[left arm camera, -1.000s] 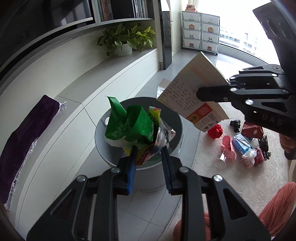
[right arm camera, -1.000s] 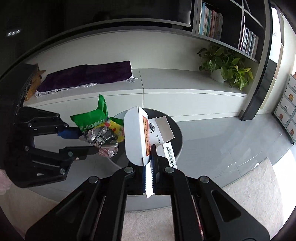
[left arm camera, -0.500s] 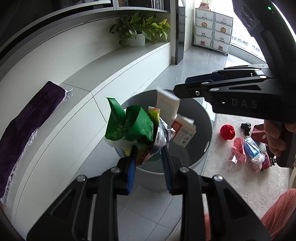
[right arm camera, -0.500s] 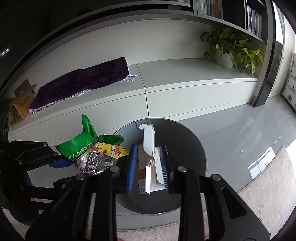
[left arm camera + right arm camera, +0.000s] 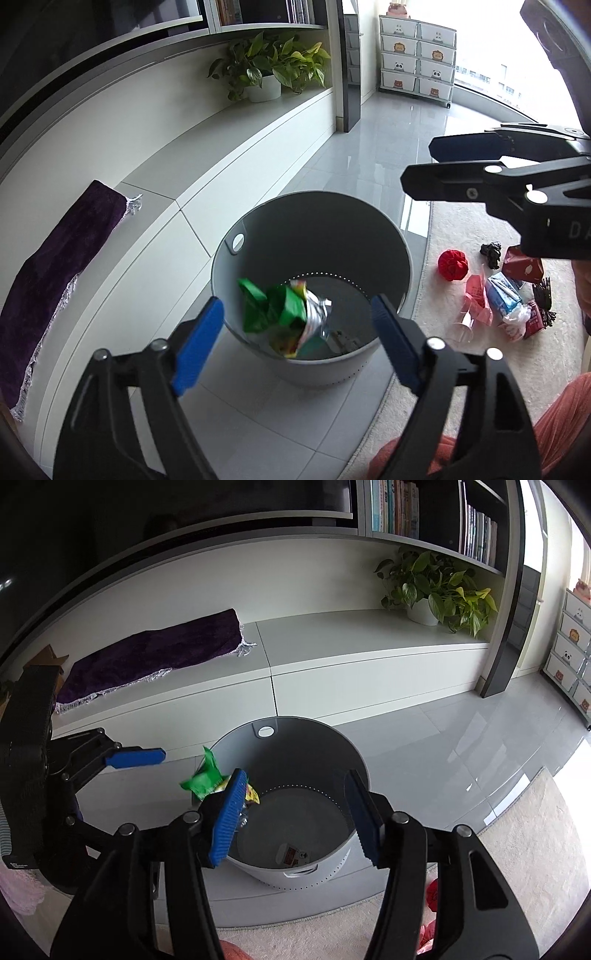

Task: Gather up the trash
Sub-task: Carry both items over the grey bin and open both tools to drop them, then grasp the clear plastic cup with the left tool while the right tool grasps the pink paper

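A: Left gripper [image 5: 297,321]?
B: Jaws just opened, spread wide; green wrapper bundle [image 5: 284,314] seen loose between them, dropping into grey bin [image 5: 314,221].
A: Right gripper [image 5: 295,812]?
B: Jaws just opened, nothing held; bin below.

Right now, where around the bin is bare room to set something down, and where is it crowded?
Bare: the glossy grey floor tiles beyond the round grey plastic bin, and the white ledge between the purple fringed cloth and the potted green plant. Crowded: the beige rug, strewn with red and blue wrappers.
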The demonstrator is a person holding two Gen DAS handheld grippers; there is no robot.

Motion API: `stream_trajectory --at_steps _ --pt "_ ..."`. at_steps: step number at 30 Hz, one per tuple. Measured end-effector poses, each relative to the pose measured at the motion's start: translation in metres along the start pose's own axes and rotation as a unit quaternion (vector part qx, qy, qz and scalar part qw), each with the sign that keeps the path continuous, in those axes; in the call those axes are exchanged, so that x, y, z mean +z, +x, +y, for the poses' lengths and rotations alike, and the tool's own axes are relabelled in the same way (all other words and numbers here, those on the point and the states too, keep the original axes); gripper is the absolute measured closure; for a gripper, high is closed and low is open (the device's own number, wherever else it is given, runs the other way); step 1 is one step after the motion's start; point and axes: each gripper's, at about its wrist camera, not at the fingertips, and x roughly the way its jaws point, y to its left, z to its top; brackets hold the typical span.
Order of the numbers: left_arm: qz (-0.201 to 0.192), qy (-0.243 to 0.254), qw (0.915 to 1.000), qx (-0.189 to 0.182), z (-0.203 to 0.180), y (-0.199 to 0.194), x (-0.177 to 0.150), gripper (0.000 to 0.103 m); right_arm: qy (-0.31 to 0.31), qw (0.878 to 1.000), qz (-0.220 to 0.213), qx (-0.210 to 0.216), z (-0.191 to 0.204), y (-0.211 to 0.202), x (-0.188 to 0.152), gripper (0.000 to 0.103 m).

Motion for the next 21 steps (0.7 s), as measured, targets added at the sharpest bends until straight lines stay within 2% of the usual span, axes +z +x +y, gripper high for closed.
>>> stream_trajectory --at_steps 7,12,14,17,21 --pt "0.016 -0.001 0.9999 0.004 -0.008 0.005 0.007 0.019 0.001 1.0 -0.003 -0.01 -0.01 -0.021 -0.017 0.05" --pt "0.019 -0.007 0.9997 0.009 -0.02 0.001 0.007 0.019 0.013 1.0 -0.01 -0.025 -0.027 -0.047 -0.042 0.049" --pt "0.014 -0.006 0.9996 0.024 -0.03 -0.003 0.006 0.019 0.021 0.999 -0.012 -0.036 -0.036 -0.059 -0.057 0.045" --pt "0.009 -0.002 0.9996 0.027 -0.05 -0.008 0.003 0.018 0.033 0.997 -0.015 -0.062 -0.049 -0.077 -0.083 0.04" --pt "0.007 0.006 1.0 0.004 -0.083 -0.007 -0.003 0.017 0.059 0.994 -0.008 -0.097 -0.067 -0.097 -0.127 0.038"
